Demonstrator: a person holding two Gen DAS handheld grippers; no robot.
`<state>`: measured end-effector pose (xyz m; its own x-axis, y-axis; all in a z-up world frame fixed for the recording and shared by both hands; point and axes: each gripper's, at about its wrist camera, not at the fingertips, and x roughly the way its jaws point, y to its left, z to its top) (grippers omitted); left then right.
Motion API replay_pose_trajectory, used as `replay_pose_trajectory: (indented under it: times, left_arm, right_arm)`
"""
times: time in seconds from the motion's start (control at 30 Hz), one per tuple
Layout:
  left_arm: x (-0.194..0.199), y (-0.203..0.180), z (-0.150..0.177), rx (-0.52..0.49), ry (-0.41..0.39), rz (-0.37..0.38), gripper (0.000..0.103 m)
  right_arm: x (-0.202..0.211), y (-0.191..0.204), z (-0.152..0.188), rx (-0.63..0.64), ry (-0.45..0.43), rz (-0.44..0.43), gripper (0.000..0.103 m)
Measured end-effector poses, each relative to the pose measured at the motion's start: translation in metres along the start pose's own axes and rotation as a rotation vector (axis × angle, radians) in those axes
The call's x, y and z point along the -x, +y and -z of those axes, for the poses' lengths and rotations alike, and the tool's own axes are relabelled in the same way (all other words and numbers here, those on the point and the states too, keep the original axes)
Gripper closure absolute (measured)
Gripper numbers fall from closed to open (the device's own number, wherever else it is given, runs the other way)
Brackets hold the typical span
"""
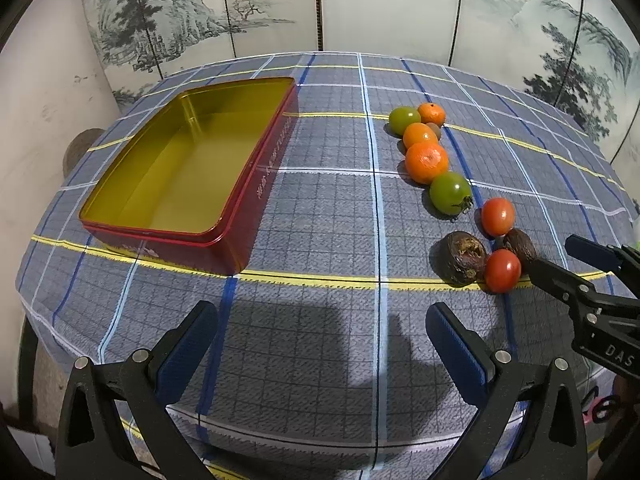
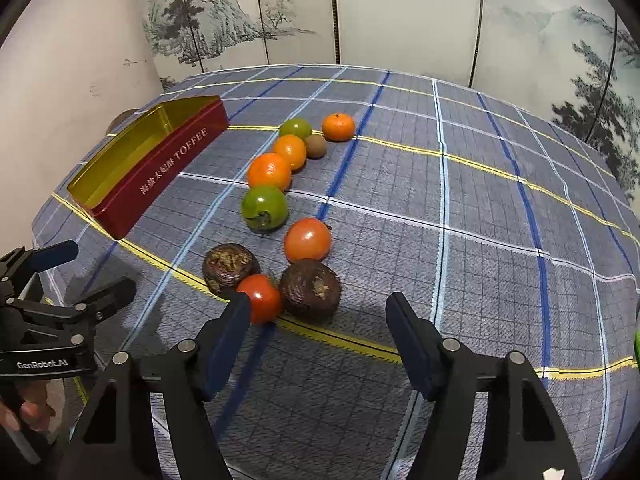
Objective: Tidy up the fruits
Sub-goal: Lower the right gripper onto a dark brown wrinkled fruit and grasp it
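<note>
Both black two-finger grippers with blue pads are hovering over a round table dressed in a grey-blue checked cloth (image 1: 320,220) with yellow, white and blue lines. In the right wrist view, the right gripper (image 2: 318,306) is filling the bottom of the frame with its jaws standing apart and nothing pressed between the pads; its left finger (image 2: 236,316) is sitting just beside a small red tomato (image 2: 260,298), and whether it touches cannot be told. That tomato is nestling between two dark brown wrinkled fruits (image 2: 310,286), with a larger orange-red tomato (image 2: 307,239) just above them. From there a curving row is running toward the upper centre: a green tomato (image 2: 264,207), two orange mandarins (image 2: 269,171), a small brown fruit (image 2: 315,145), another green tomato (image 2: 295,128) and a third mandarin (image 2: 338,126). A rectangular red tin with a gold inside (image 2: 160,160), lettered TOFFEE, is lying open and empty at the upper left. In the left wrist view, the left gripper (image 1: 320,320) is hanging at the bottom with its jaws wide apart over bare cloth, well away from the fruit, while the tin is occupying the left half.
</note>
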<state>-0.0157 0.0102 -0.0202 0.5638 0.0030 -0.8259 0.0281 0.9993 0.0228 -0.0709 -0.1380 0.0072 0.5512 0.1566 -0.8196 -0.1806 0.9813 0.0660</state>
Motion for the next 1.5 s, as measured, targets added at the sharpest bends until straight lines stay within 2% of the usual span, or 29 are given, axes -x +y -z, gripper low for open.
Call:
replay_pose_trajectory:
  times: [0.17, 0.4, 0.83, 1.13, 1.5]
  left_arm:
    - [-0.002, -0.003, 0.0, -0.011, 0.004, 0.004, 0.0]
    - [-0.007, -0.007, -0.002, -0.027, 0.012, 0.012, 0.0]
    - [-0.013, -0.01, -0.003, -0.034, 0.02, 0.017, 0.0]
    - [-0.018, -0.015, -0.003, -0.044, 0.024, 0.039, 0.0]
    - [-0.018, -0.023, -0.008, -0.053, 0.016, 0.084, 0.001]
  right_arm:
    - [-0.008, -0.007, 0.002, -0.004, 0.028, 0.001, 0.048]
    - [-0.017, -0.01, 0.003, -0.01, 0.048, -0.016, 0.05]
    - [-0.036, -0.004, -0.007, 0.012, 0.058, -0.034, 0.067]
    - [-0.035, -0.008, -0.005, 0.006, 0.046, -0.031, 0.069]
    - [-0.035, -0.051, -0.009, -0.04, 0.002, 0.068, 0.069]
